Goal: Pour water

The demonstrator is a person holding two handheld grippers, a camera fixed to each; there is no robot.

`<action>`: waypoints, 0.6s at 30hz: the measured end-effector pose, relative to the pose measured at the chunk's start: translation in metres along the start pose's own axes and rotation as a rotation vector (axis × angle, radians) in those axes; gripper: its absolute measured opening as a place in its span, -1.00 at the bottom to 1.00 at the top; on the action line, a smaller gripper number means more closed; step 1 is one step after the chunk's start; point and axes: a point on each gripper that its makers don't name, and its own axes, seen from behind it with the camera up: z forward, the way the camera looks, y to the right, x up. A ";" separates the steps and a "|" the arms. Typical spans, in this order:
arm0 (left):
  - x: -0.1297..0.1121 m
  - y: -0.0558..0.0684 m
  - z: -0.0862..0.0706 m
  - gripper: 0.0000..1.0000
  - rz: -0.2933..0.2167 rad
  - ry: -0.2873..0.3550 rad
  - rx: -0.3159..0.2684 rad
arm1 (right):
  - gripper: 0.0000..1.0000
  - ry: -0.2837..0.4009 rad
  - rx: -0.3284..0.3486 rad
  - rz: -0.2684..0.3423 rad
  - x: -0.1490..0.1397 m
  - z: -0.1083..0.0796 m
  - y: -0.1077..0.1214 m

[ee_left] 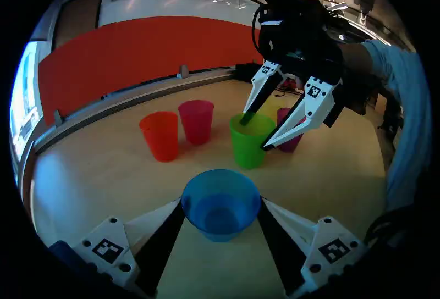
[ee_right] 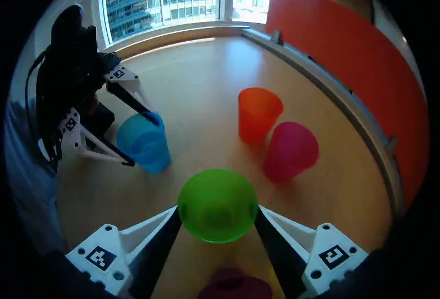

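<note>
Your left gripper (ee_right: 140, 138) clamps the blue cup (ee_left: 220, 205) upright between both fingers, and your right gripper (ee_left: 256, 133) grips the green cup (ee_right: 217, 205) the same way. Both cups stand near each other on the wooden surface (ee_right: 198, 90). The orange cup (ee_left: 159, 135) and pink cup (ee_left: 196, 121) stand side by side, and a purple cup (ee_left: 290, 137) sits just beside the green one.

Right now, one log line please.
left gripper: grips blue cup | right gripper: grips green cup | orange cup, pink cup: standing free

light: bright window (ee_right: 165, 2) daylight | glare: wood surface (ee_right: 192, 57) | edges: fisheye-bent
</note>
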 end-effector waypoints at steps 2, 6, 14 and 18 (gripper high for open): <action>0.001 0.000 -0.001 0.74 -0.004 0.000 -0.003 | 0.85 0.006 -0.002 0.002 0.001 -0.003 0.000; 0.006 0.000 -0.005 0.74 -0.014 0.012 -0.006 | 0.85 0.020 -0.005 0.003 0.004 -0.008 0.000; 0.020 0.000 -0.016 0.74 0.007 0.034 0.014 | 0.85 0.053 -0.019 -0.009 0.011 -0.021 -0.001; 0.028 0.001 -0.022 0.74 0.020 0.043 0.027 | 0.85 0.077 -0.032 -0.019 0.016 -0.031 -0.003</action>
